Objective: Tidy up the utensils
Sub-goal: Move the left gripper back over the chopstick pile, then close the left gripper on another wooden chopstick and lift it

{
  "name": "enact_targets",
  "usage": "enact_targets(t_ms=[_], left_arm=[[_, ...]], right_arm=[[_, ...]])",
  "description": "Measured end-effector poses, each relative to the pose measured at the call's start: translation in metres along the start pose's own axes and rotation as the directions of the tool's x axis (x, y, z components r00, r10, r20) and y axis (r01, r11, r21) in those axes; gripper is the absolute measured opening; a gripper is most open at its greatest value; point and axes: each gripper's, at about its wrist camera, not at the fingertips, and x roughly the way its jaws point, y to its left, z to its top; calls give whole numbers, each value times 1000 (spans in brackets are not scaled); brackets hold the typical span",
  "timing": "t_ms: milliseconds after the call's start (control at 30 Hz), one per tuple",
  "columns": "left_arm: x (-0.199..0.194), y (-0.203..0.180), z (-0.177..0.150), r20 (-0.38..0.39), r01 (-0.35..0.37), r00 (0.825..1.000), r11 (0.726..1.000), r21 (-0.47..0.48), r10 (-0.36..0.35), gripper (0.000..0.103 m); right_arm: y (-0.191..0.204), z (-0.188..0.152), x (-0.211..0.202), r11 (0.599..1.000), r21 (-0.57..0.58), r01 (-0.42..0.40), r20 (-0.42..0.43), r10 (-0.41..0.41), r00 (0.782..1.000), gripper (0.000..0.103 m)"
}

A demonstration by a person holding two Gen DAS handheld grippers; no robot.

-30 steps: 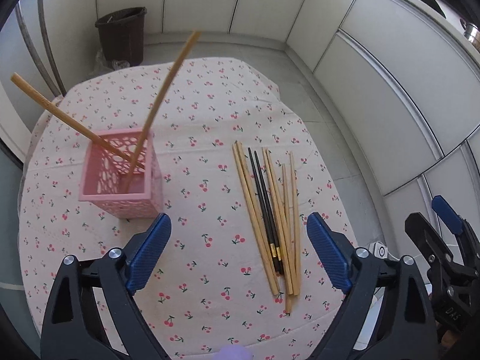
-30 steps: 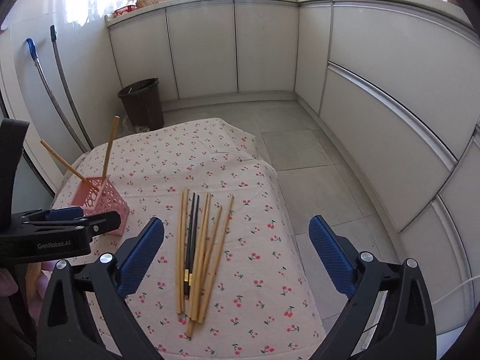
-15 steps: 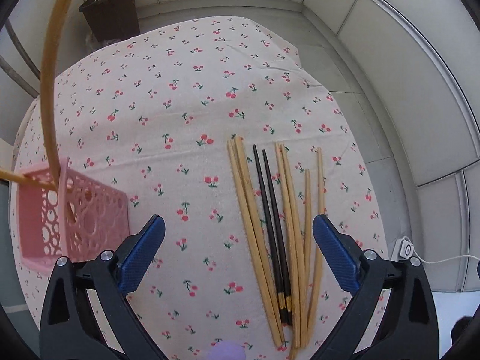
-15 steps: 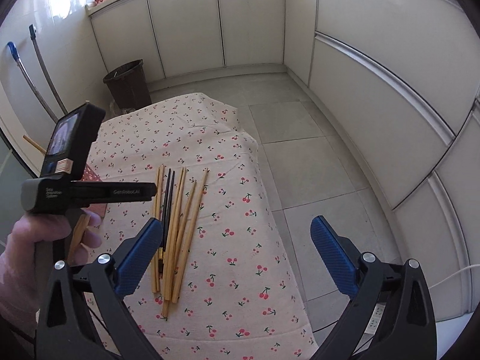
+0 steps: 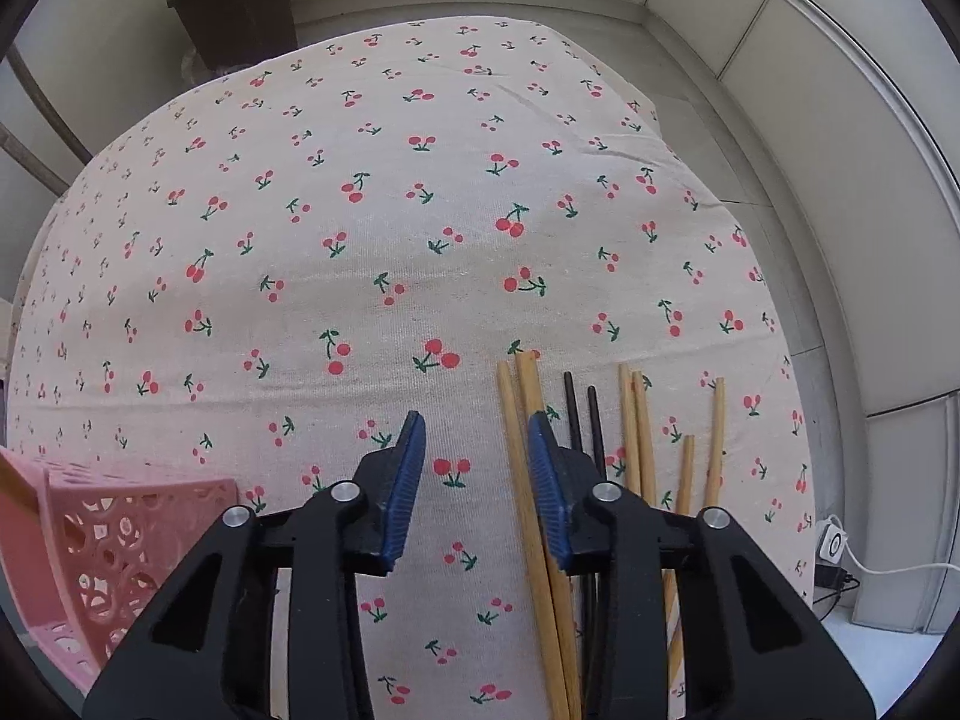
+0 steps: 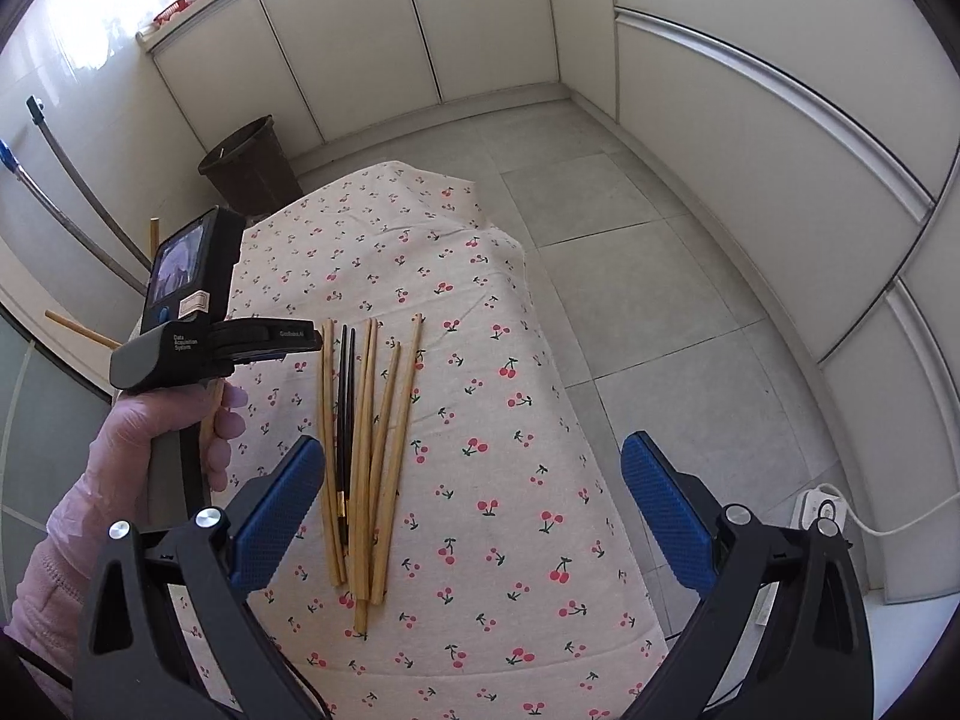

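- Bamboo chopsticks (image 6: 360, 456) lie in a loose fan on the cherry-print worktop (image 5: 420, 228), with a black pair (image 6: 343, 414) among them; the sticks touch and cross near their lower ends, so pulling one out is likely to drag or roll its neighbours.
- The left claw (image 5: 477, 483) is low over the cloth with its jaws partly closed and nothing between the pads; the leftmost bamboo pair (image 5: 528, 480) runs just beside and under the right-hand pad rather than between the two. If it closes here, it may clip only one stick, or press down on the pair and flick it sideways.
- The right claw (image 6: 474, 516) is spread wide, grasps nothing, and hovers near the lower ends of the fan; its left pad appears close to the outermost stick and could nudge it.
- The pink basket (image 5: 90, 552), the likely destination, sits at the worktop's left edge, close beside the left claw. A chopstick (image 6: 81, 327) already leans out of it at a slant, and another stick tip shows behind the left device. A careless swing could knock these or tip the light basket.
- The fan lies near the worktop's front edge, so a rolled stick could drop to the tiled floor (image 6: 660, 252).
- A dark bin (image 6: 249, 165) stands beyond the worktop, and a white plug with cable (image 6: 822, 510) lies on the floor to the right; neither is in the way.
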Motion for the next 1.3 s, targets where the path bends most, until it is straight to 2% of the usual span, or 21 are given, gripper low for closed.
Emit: enact_targets(t_ms=[167,300,367,400,433,467,533,667,900,1067,1167,1300], left_arm=[[10,6,5,-14,18,1000,999,-30,-18,29],[15,0,10,-15,-11,1000,1000,-2,11,27],[16,-9,7,-7,-55,998,998,37,55,21],[16,-13,4,-5,-61,998,997,51,61,17],[15,-16,2,-5,-58,998,996,65,58,8],[13,-18,-1,-7,-53,999,995,80,54,7],[8,-21,-12,-6,-47,999,992,115,48,4],[-8,-14,-41,-6,-18,1000,988,155,20,4],[-83,11,-105,74,64,994,986,151,-76,4],[-128,27,-145,155,106,980,983,151,-129,4],[-147,39,-163,213,107,968,986,129,-133,4],[-157,48,-163,244,121,959,986,111,-145,4]], right_arm=[[0,0,5,1000,6,4,-14,-4,1000,96],[-2,2,14,1000,26,10,-31,-9,999,96],[-5,5,20,999,44,12,-47,-10,999,96],[-7,6,24,998,55,13,-54,-11,998,96],[-9,9,29,997,71,11,-63,-7,998,96],[-11,12,35,996,91,6,-73,1,997,96],[-15,19,49,992,127,-7,-85,18,996,96],[-18,30,78,986,164,14,-88,1,996,96],[4,46,120,984,178,3,-117,18,993,95],[22,53,141,983,181,31,-143,-5,990,90],[27,53,154,981,184,59,-164,-29,986,80],[28,52,166,979,184,93,-181,-59,982,65]])
